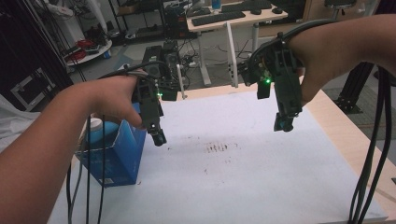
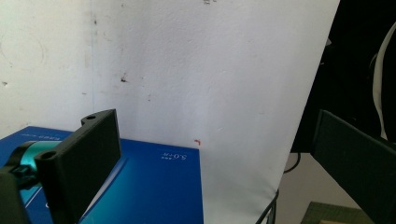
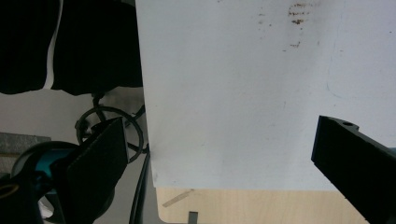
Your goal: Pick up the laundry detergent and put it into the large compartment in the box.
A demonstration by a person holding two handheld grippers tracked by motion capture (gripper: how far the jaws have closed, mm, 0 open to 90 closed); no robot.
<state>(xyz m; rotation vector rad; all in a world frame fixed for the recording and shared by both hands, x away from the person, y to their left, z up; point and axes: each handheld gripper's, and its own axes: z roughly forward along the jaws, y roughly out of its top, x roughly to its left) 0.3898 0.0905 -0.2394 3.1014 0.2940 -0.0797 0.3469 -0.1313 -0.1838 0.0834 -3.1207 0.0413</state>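
My left gripper (image 1: 159, 136) stands with jaws wide apart and nothing between them. It hangs just above and beside the upper right corner of the blue carton (image 1: 119, 156), apart from it. In the left gripper view the carton's blue face (image 2: 140, 186) lies directly below my near jaw. My right gripper (image 1: 283, 123) is likewise spread wide and empty, held over the far right part of the white sheet (image 1: 243, 186), well apart from the carton.

Judgement: the step in hand is the approach to the carton, with no grasp yet made. The next move calls for lowering the left jaws so that one carton wall sits between them, then closing.

A light-blue item with a white cap (image 1: 95, 128) stands inside the carton; it may be a bottle, but my forearm covers much of it. The carton's print is too small to read. Brown smears (image 1: 217, 147) mark the sheet's centre. The sheet's near left corner is cut off.
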